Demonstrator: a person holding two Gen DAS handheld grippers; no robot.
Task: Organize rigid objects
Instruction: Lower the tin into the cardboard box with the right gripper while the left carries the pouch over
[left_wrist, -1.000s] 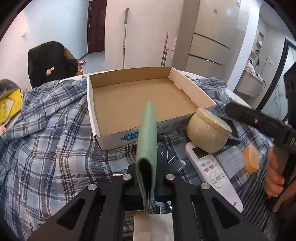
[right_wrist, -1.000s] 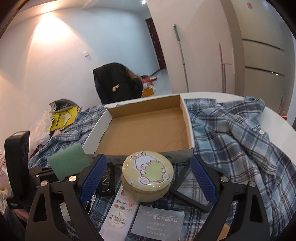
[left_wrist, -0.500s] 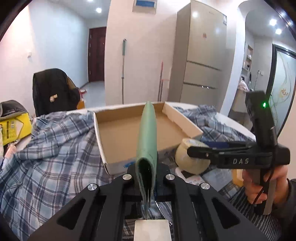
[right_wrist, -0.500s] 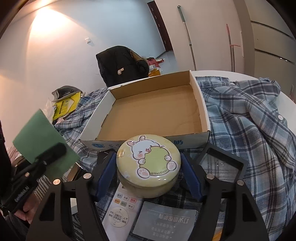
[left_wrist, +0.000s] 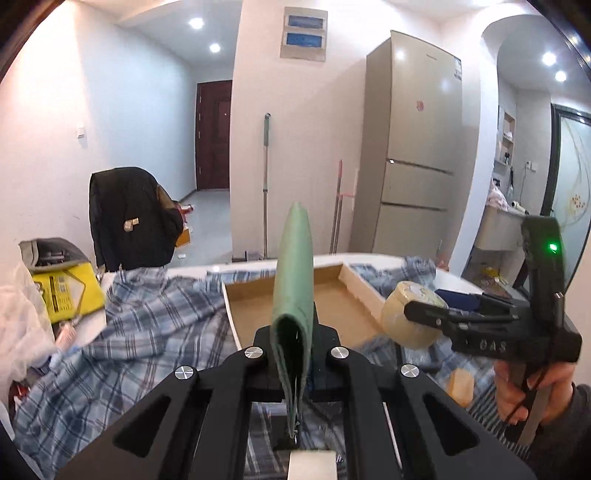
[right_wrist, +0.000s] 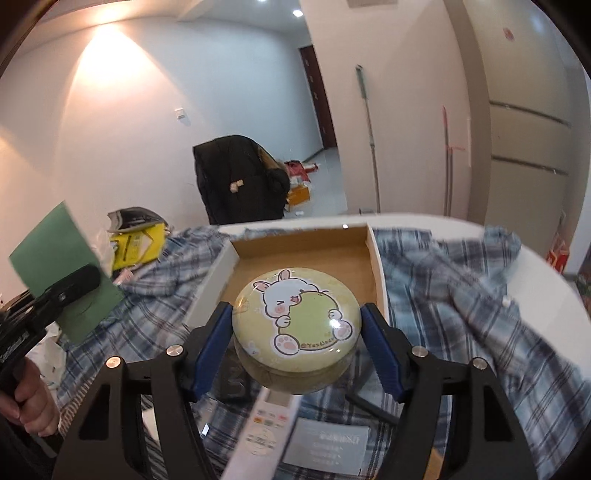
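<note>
left gripper (left_wrist: 295, 354) clamped on green wallet (left_wrist: 293, 280), held edge-up before cardboard box (right_wrist: 369, 240) | right gripper (right_wrist: 295, 332) squeezing round tin (right_wrist: 295, 314) by its sides, lifted just short of box | both likely raised for dropping in

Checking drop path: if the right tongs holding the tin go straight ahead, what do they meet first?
Probably the cardboard box: the right tongs hold the tin facing its near wall. They look raised, so they may pass over it; depth is unclear.

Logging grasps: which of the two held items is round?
The bunny-lid tin in the right gripper; the left gripper holds a flat green wallet.
</note>
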